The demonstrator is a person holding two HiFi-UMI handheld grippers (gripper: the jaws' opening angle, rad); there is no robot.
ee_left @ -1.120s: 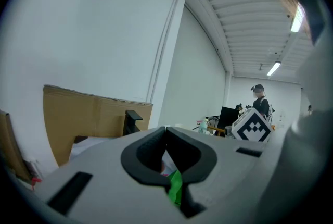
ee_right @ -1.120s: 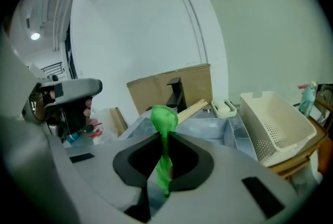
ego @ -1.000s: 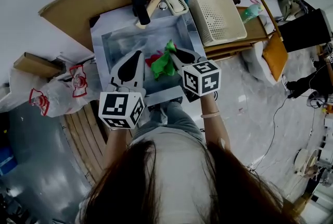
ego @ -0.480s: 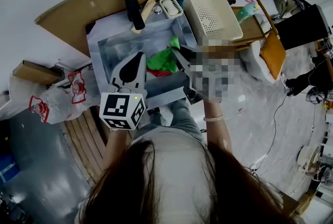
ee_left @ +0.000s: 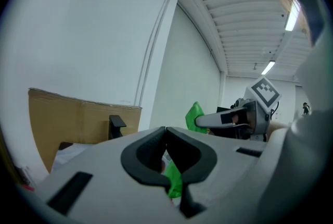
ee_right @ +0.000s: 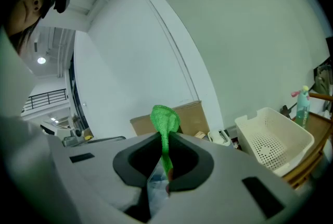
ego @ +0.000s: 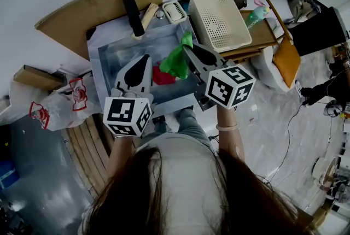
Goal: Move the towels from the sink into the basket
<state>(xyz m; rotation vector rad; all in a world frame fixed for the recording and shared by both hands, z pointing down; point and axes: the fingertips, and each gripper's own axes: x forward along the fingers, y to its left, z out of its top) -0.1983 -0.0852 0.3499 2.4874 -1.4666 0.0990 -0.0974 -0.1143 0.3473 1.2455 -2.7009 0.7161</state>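
My right gripper (ego: 185, 48) is shut on a green towel (ego: 177, 60), which hangs from its jaws above the right side of the steel sink (ego: 117, 53). In the right gripper view the green towel (ee_right: 165, 123) sticks up between the closed jaws of the right gripper (ee_right: 165, 137). A red towel (ego: 162, 75) lies in the sink under it. The cream basket (ego: 221, 18) stands to the right of the sink, empty as far as it shows. My left gripper (ego: 144, 59) hovers over the sink with jaws shut and nothing in them. From the left gripper (ee_left: 166, 129) I see the green towel (ee_left: 194, 113).
A black faucet (ego: 131, 12) and a soap dish (ego: 175, 10) sit at the sink's back edge. Brown cardboard (ego: 93, 1) leans on the wall behind. A spray bottle (ego: 256, 14) stands on the wooden shelf beside the basket. A plastic bag (ego: 60, 100) lies on the floor at left.
The right gripper has risen with the green towel and moved right toward the basket, uncovering the red towel. The left gripper has shifted only slightly.
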